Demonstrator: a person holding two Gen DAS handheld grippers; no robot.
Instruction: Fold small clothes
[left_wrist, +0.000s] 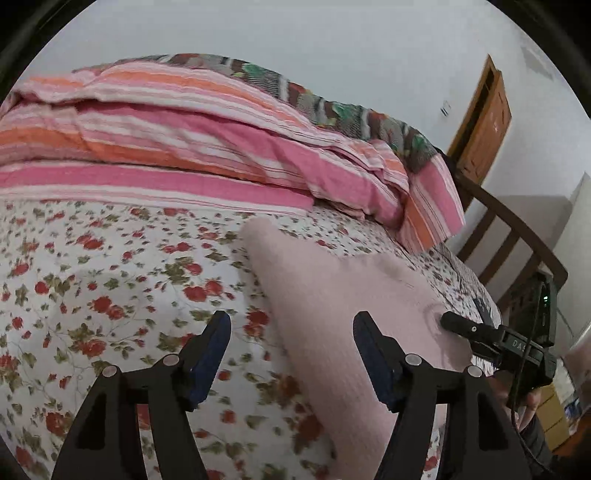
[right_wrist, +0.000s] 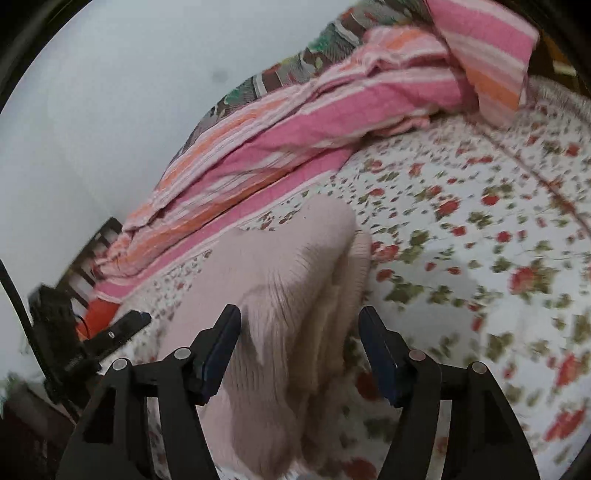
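A pale pink ribbed knit garment (left_wrist: 332, 295) lies folded on the floral bedsheet (left_wrist: 110, 280). My left gripper (left_wrist: 291, 321) is open at the garment's left edge, its right finger over the cloth and its left finger over bare sheet. My right gripper (right_wrist: 299, 317) is open above the bunched garment (right_wrist: 295, 280); cloth lies between the fingers, but the pads are not pressing on it. Each view shows the other tool at its side: the right gripper (left_wrist: 458, 325) touches the garment's far right edge, and the left gripper (right_wrist: 125, 326) is at the left.
A pink and orange striped quilt (left_wrist: 184, 140) is heaped along the wall side of the bed, with a dark patterned blanket (left_wrist: 332, 107) behind it. A wooden bed rail (left_wrist: 517, 236) and a brown door (left_wrist: 484, 122) stand at the right. Floral sheet (right_wrist: 480, 221) spreads right of the garment.
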